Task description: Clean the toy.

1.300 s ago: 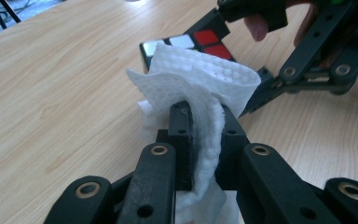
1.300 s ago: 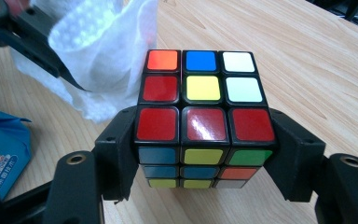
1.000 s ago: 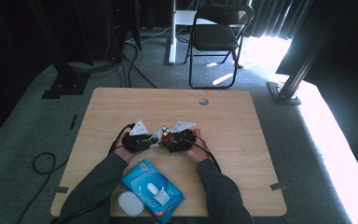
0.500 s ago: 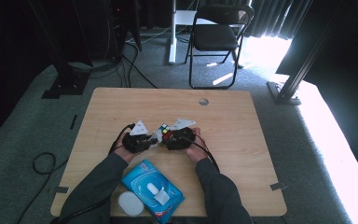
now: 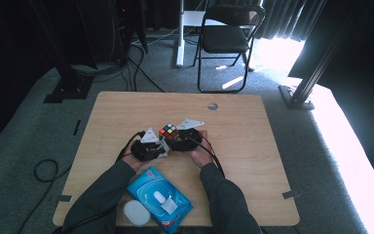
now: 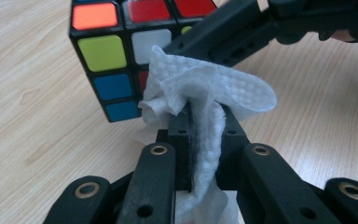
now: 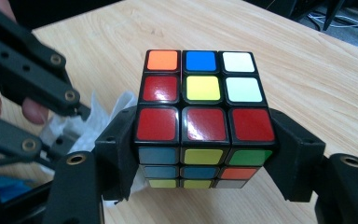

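Note:
A scrambled colour cube [image 7: 204, 116] is clamped between the jaws of my right gripper [image 7: 205, 154], which is shut on its two sides. From above the cube [image 5: 169, 131] sits at the table's middle, between both hands. My left gripper [image 6: 204, 140] is shut on a crumpled white wipe [image 6: 209, 98], and the wipe presses against the side of the cube [image 6: 107, 60]. In the right gripper view the wipe [image 7: 116, 109] shows white beside the cube's left edge, next to the left gripper's black arms [image 7: 32, 74]. Both grippers [image 5: 148, 146] [image 5: 185, 139] meet tip to tip.
A blue pack of wet wipes [image 5: 159, 199] lies near the table's front edge, between the forearms, with a white round lid [image 5: 136, 213] beside it. The wooden table [image 5: 253, 146] has a small hole [image 5: 213, 106] at the back. A folding chair [image 5: 226, 39] stands behind the table.

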The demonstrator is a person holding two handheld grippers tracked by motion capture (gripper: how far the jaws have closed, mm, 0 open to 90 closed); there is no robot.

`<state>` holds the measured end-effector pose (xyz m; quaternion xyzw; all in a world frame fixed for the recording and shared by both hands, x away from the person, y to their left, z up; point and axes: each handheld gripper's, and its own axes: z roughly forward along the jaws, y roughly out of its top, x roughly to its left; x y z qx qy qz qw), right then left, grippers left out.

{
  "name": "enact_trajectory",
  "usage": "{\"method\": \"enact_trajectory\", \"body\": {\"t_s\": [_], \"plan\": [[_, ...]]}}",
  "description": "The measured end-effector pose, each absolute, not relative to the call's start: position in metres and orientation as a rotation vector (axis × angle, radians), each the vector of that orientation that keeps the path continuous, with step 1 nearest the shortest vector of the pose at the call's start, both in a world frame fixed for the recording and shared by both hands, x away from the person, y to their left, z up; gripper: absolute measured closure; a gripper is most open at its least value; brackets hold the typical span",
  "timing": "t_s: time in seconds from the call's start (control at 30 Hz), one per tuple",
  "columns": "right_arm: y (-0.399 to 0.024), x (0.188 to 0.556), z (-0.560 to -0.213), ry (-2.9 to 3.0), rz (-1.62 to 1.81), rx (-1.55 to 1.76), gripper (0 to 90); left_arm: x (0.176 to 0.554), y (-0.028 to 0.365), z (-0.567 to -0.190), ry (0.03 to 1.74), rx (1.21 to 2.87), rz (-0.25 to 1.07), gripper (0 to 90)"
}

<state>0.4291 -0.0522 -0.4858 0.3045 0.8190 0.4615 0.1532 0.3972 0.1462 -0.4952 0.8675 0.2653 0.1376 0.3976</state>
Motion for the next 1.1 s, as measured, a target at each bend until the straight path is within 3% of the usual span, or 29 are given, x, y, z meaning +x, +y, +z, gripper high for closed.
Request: {"method": "enact_trajectory", "body": {"t_s": [0.43,1.1], "plan": [[-0.052,0.43,-0.474,2.32,1.422,0.918,34.3,0.401,0.146,-0.503,0.676,2.225,0.323,81.1],[-0.051,0.427,-0.473,2.382,1.473,0.882,34.3,0.417,0.175,-0.503,0.858,2.09,0.397,81.1]]}}
